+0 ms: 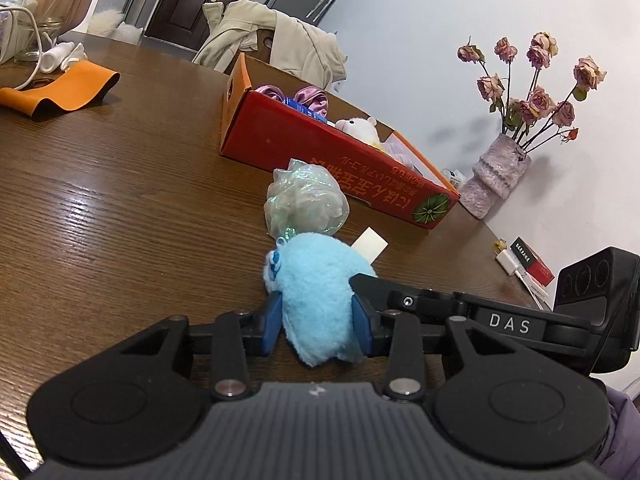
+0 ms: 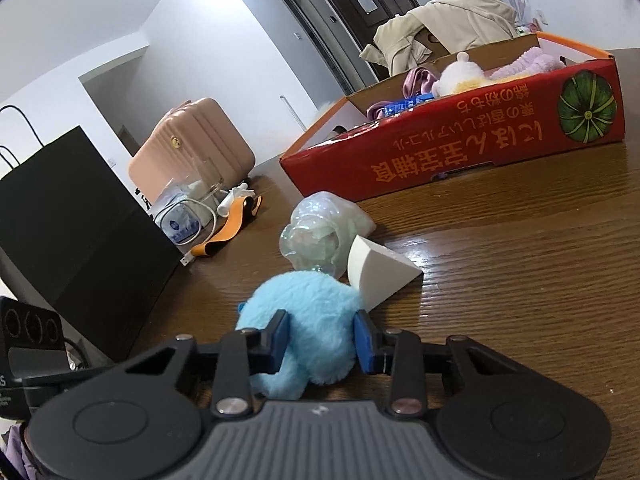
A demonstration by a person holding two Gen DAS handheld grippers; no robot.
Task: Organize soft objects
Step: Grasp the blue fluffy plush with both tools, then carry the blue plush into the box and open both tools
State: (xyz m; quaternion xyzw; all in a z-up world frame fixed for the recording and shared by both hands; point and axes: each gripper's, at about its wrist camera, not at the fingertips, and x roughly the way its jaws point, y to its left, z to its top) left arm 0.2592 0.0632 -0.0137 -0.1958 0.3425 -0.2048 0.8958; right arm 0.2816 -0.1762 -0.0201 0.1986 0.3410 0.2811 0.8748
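Both of my claws are closed on one fluffy blue plush toy (image 1: 316,300) lying on the brown wooden table (image 1: 120,208). My left gripper (image 1: 318,322) has its blue pads pressed into the toy's sides, jaws partly closed, the fur bulging between them. My right gripper (image 2: 322,344) pinches the same toy from the other side, just as narrow.

Just beyond the toy lie an iridescent mesh bath puff (image 1: 306,202) and a white wedge sponge (image 2: 380,276), both close against it. Farther back stands the open red cardboard box (image 1: 340,168), already holding a white plush animal (image 2: 460,74) and other soft items.

The risk, as I judge it: two grips on one soft body (both mostly on fur) could pull against each other, so the toy stretches or slips free. Lifting may also drag the puff or nudge the sponge.
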